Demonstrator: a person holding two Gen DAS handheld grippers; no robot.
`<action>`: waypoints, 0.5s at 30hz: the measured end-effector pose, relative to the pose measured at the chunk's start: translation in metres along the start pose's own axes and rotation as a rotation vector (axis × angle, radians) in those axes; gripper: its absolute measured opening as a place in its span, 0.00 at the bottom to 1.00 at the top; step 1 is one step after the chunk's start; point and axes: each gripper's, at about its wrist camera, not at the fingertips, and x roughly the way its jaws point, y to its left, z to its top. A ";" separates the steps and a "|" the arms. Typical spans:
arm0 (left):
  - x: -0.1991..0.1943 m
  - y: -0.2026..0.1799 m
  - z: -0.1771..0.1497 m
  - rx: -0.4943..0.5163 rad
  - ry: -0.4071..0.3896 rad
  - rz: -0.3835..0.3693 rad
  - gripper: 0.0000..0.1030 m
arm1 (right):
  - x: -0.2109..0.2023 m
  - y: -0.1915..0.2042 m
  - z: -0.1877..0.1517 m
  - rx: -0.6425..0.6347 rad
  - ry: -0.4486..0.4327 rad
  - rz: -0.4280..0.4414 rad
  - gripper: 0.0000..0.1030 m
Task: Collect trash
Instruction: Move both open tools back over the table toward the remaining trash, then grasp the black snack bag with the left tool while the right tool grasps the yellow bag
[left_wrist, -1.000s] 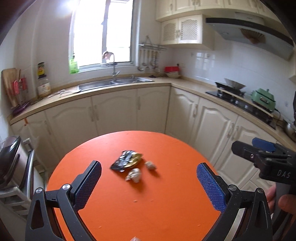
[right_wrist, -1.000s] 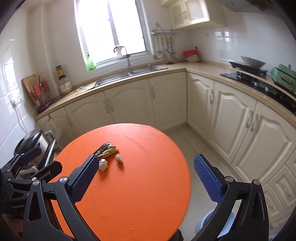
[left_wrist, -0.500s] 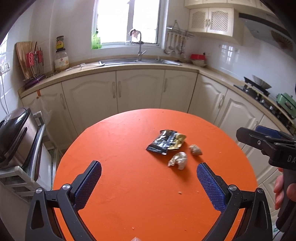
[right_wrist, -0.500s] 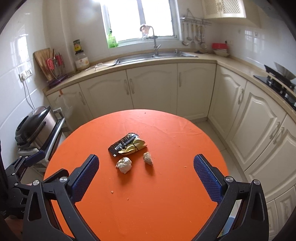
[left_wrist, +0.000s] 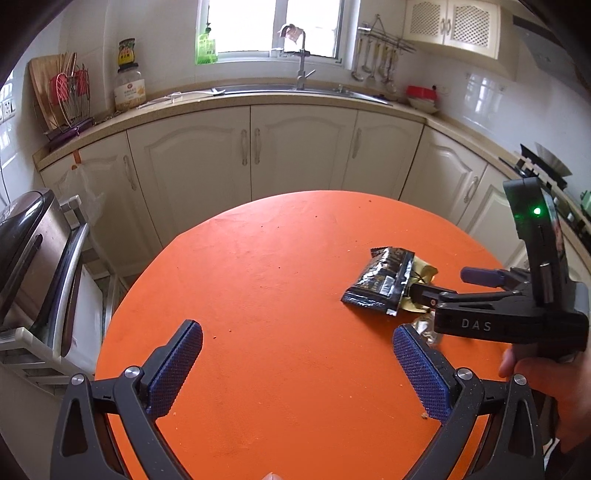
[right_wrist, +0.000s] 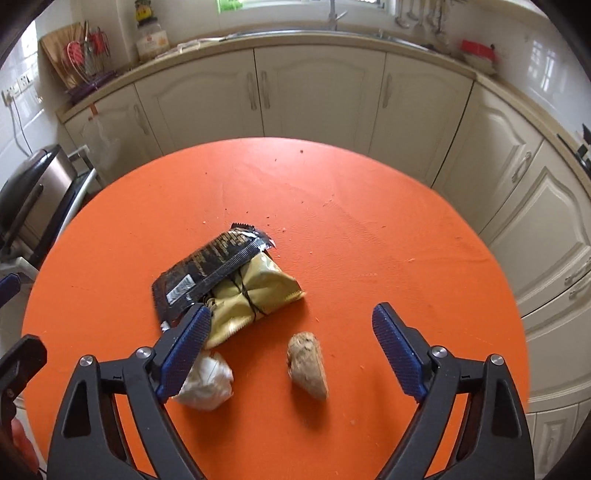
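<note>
Nearest in the right wrist view, the right tongs (right_wrist: 290, 334) stand wide open above the round orange desk (right_wrist: 369, 240) and hold nothing. Between their blue-padded fingers lies a small brown crumbly lump (right_wrist: 307, 364), apart from both pads. A crumpled white paper wad (right_wrist: 207, 380) sits partly under the left finger; whether the finger touches it cannot be told. Just beyond that fingertip lie a black foil snack wrapper (right_wrist: 207, 271) and, partly under it, a pale yellow crinkled packet (right_wrist: 255, 295) bound with a thin black band, the two touching each other. In the left wrist view, the left tongs (left_wrist: 293, 363) are likewise spread wide and empty, over bare orange desk with a few crumbs. To their right, the right tongs come in from the side, held by a hand (left_wrist: 546, 384), their tips reaching the near edge of the black wrapper, with the paper wad partly hidden beneath them. Beyond the desk runs a row of cream cabinet doors (left_wrist: 295, 147) under a beige countertop, with a steel sink and tap (left_wrist: 301, 74) below a bright window (left_wrist: 273, 26). A steel-and-black appliance (left_wrist: 26, 251) stands at the far left.
</note>
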 end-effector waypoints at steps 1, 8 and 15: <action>0.004 0.000 0.002 -0.004 0.003 0.000 0.99 | 0.002 0.001 0.002 -0.002 -0.003 0.006 0.87; 0.034 -0.002 0.022 0.000 0.021 0.006 0.99 | 0.018 0.019 0.007 -0.095 0.026 0.038 0.70; 0.058 -0.015 0.033 0.024 0.050 -0.012 0.99 | 0.010 0.007 -0.002 -0.092 0.018 0.088 0.62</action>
